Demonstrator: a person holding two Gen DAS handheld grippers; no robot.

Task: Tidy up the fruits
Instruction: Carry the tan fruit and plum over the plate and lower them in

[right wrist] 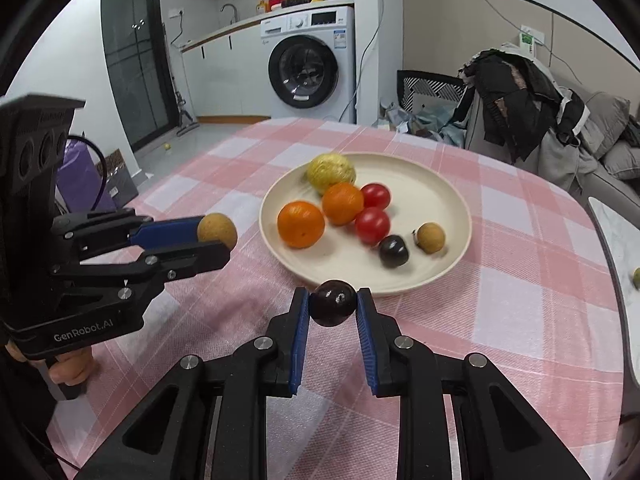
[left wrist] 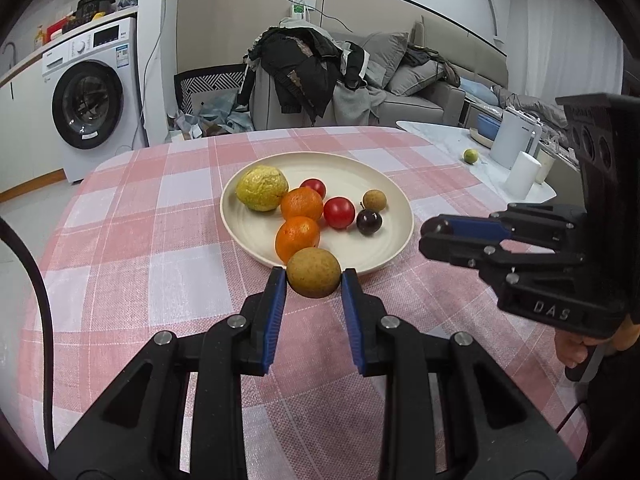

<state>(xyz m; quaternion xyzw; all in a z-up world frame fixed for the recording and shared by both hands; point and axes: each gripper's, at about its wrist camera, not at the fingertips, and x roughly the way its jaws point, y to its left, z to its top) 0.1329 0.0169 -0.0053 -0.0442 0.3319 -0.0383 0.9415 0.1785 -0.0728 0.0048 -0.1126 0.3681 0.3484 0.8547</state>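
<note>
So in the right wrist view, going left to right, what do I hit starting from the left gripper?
Left gripper holding the tan fruit → front orange → dark fruit in the right gripper → front red tomato → dark plum on the plate → small tan longan.

My left gripper (left wrist: 314,280) holds a longan (left wrist: 314,273) near the plate (left wrist: 384,184); my right gripper (right wrist: 333,305) holds a grape (right wrist: 333,303) at its near rim.

One round cream plate (left wrist: 400,236) carries two oranges (left wrist: 301,204) (left wrist: 297,237), two red tomatoes (left wrist: 339,212) (left wrist: 313,187), one bumpy yellow fruit (left wrist: 262,188), one tan longan (left wrist: 375,201) and one dark purple plum-like fruit (left wrist: 369,222). Off the plate: one larger tan round fruit (left wrist: 314,273), one more dark purple fruit (right wrist: 333,302), one small green lime (left wrist: 471,156) far right.
</note>
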